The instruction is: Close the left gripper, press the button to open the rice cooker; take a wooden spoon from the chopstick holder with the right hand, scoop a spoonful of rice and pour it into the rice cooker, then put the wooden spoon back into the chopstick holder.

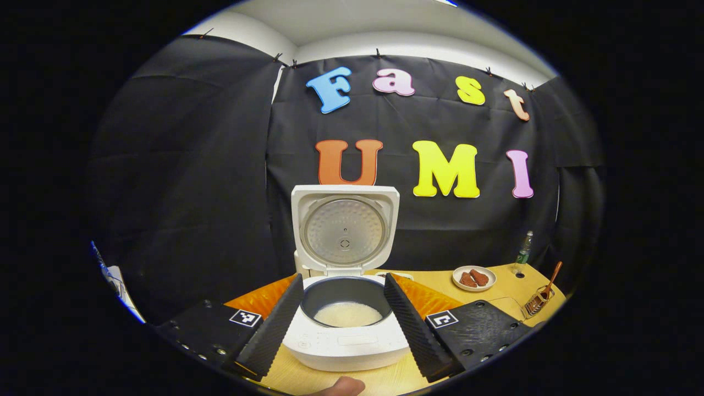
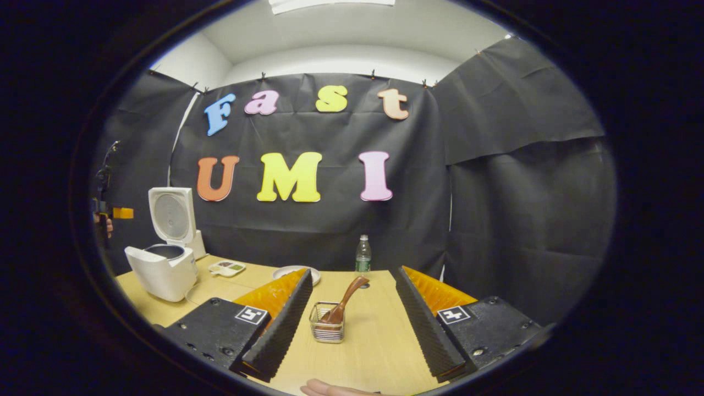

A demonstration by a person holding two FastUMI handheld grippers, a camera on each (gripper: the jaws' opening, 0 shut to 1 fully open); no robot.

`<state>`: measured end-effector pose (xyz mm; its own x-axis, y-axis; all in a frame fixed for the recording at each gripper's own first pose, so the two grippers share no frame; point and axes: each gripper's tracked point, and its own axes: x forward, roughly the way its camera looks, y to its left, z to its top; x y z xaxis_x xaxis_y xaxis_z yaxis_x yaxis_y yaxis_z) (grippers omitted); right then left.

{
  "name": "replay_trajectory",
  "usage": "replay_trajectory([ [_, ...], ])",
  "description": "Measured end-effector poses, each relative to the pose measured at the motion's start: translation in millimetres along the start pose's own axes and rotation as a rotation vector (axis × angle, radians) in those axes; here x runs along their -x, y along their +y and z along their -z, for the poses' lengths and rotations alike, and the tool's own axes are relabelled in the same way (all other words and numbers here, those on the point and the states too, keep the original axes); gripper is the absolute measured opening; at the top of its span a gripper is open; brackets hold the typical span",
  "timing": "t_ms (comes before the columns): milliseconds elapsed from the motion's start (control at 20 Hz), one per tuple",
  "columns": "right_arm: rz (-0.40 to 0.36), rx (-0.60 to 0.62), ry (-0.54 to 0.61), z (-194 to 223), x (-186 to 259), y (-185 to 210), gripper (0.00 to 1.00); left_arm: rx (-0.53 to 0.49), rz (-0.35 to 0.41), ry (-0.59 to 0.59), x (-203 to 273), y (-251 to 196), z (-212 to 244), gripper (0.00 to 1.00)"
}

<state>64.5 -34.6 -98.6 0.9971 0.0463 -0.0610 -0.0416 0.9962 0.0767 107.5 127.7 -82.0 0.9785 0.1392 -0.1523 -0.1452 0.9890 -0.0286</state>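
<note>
In the left gripper view, the left gripper (image 1: 343,322) sits at the bottom centre with its two fingers spread apart, holding nothing. Between them, low in the frame, stands the white rice cooker (image 1: 345,341) on the pale wooden table (image 1: 385,379), its lid raised upright and white rice (image 1: 347,314) lying in the dark inner pot. Farther back at lower right are a white plate of brown food (image 1: 474,278) and a small wire chopstick holder (image 1: 538,302).

In the right gripper view, the right gripper (image 2: 349,324) is likewise spread apart and empty. Between its fingers, at lower centre, the holder carries a brown wooden spoon (image 2: 344,302) leaning right. Behind stands a clear plastic bottle (image 2: 362,255).
</note>
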Motion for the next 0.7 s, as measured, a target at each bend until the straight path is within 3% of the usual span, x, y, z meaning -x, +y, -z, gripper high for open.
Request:
replay_trajectory([
  [250,0.014,-0.077,0.026,30,-47,-3,0.96,-0.01,0.067,-0.012,49,-22,19,0.93],
  [550,-0.013,-0.138,0.136,81,-116,1,0.98,-0.03,0.137,-0.055,95,-52,39,0.93],
  [700,-0.032,-0.158,0.152,97,-152,6,0.97,-0.065,0.128,-0.083,110,-59,50,0.93],
])
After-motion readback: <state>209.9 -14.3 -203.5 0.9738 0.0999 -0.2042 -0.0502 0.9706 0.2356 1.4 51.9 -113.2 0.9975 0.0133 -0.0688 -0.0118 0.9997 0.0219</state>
